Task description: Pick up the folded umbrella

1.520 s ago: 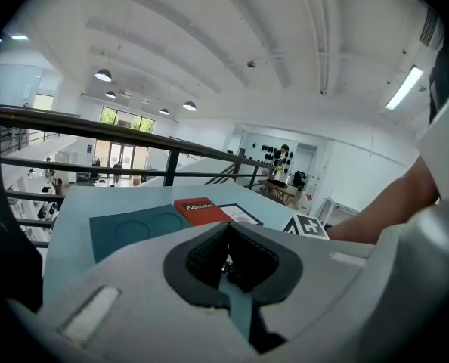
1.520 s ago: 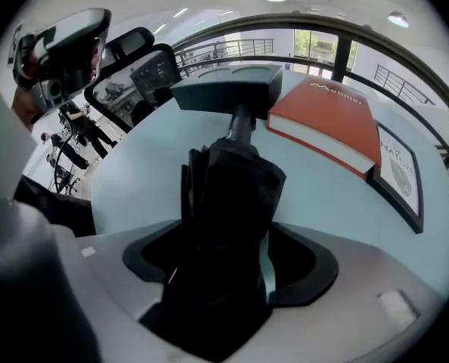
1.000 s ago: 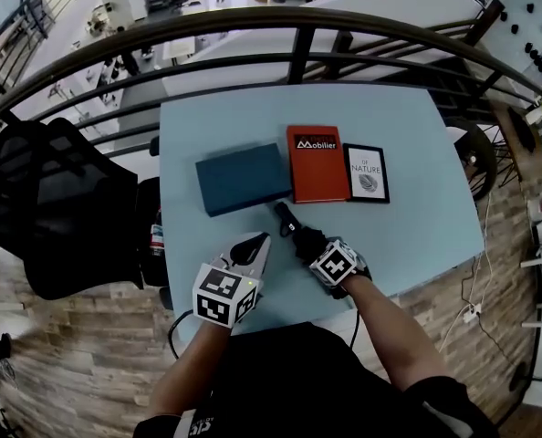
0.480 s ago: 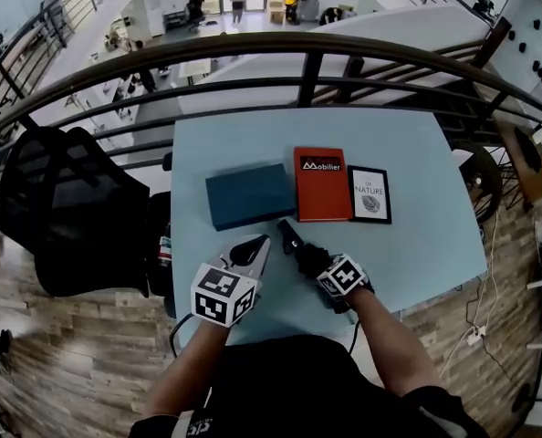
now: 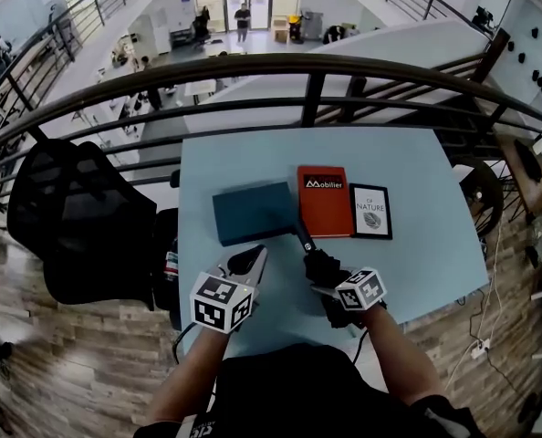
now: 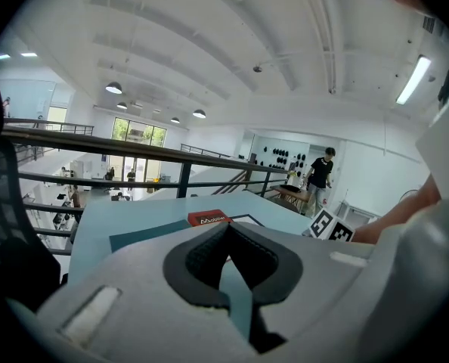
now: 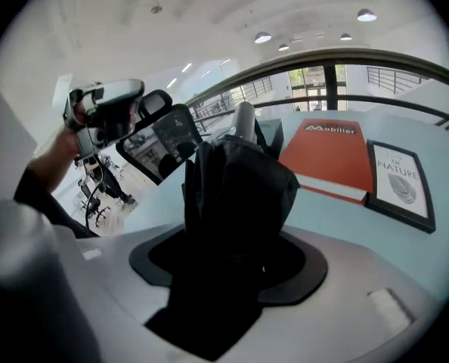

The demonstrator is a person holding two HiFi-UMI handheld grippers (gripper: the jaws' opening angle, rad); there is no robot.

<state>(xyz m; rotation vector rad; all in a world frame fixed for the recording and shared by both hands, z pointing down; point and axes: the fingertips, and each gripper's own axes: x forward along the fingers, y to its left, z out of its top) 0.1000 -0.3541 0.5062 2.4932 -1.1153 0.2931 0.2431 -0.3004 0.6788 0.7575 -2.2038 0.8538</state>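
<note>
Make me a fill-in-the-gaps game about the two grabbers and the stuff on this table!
The right gripper holds the folded umbrella, which is coloured ___.
The left gripper holds ___.
The Mobilier book, lying beside the teal book, is coloured ___.
The table top is light ___.

Missing words: black; nothing; red; blue.

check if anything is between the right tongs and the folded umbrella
nothing visible is. the folded umbrella sits between the right tongs, which are closed on it. the red book and the teal book lie beyond its tip, out of the way
</note>
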